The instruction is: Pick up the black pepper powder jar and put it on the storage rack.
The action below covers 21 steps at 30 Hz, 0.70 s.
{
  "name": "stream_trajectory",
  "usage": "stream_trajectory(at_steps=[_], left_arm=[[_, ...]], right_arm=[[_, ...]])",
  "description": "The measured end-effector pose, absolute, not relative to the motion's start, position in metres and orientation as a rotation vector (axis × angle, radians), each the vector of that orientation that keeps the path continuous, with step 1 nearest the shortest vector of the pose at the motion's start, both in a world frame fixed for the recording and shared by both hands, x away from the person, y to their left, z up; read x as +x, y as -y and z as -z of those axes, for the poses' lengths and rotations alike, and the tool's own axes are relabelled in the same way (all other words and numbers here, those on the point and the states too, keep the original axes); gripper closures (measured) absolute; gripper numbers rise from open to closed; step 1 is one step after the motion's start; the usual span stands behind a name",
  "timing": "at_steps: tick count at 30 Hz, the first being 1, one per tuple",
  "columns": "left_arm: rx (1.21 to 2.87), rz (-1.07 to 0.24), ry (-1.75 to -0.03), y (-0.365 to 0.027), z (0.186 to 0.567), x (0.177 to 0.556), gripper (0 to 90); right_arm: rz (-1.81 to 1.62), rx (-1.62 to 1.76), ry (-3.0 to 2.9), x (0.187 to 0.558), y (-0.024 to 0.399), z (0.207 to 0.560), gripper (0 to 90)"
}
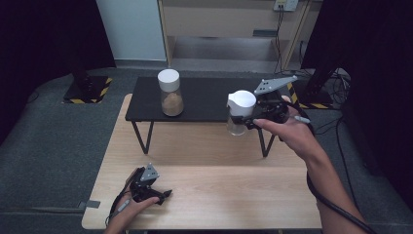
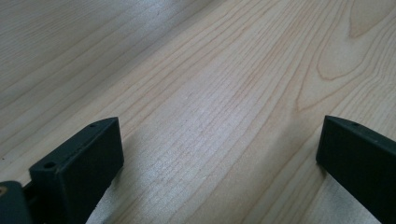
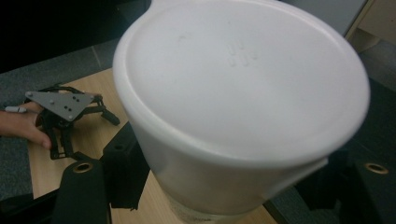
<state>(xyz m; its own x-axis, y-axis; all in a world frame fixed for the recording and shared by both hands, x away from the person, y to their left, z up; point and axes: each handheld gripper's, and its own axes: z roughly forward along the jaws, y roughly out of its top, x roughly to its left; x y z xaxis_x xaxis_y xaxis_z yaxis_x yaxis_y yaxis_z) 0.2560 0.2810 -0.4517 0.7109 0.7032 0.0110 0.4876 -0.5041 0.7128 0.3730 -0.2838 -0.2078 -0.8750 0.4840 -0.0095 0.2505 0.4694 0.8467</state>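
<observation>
the wooden worktop (image 1: 219,195) carries a low black shelf (image 1: 204,100) along its far edge, and most of the near half lies bare. on the shelf's left part stands a jar with brown powder (image 1: 171,95), white lid on, untouched and well apart from the work.

the thing in hand is the clear jar with a white lid (image 1: 240,113), empty as far as can be seen. it hangs in the air at the shelf's right front edge, tilted a little, with the right gripper (image 1: 253,116) clamped on it just under the lid; in the right gripper view the lid (image 3: 243,79) looms close and the black jaws press the body from both sides.

the left gripper (image 1: 163,195) rests on the worktop near its front left corner, jaws wide apart with nothing between them.

this looks like the carrying step: jar gripped and clear of the shelf. the next move likely calls for a steady hold, keeping the jar upright, and choosing a bare spot to set it down without knocking the shelf edge.
</observation>
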Motion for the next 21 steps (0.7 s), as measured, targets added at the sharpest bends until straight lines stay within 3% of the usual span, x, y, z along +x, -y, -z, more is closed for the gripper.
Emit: stream_trajectory(at_steps=[21], left_arm=[[2.206,-0.393,-0.901,-0.281,0.452,0.256,0.0]], right_arm=[[-1.339,0.673,-2.433,0.401,0.279,0.189,31.5]])
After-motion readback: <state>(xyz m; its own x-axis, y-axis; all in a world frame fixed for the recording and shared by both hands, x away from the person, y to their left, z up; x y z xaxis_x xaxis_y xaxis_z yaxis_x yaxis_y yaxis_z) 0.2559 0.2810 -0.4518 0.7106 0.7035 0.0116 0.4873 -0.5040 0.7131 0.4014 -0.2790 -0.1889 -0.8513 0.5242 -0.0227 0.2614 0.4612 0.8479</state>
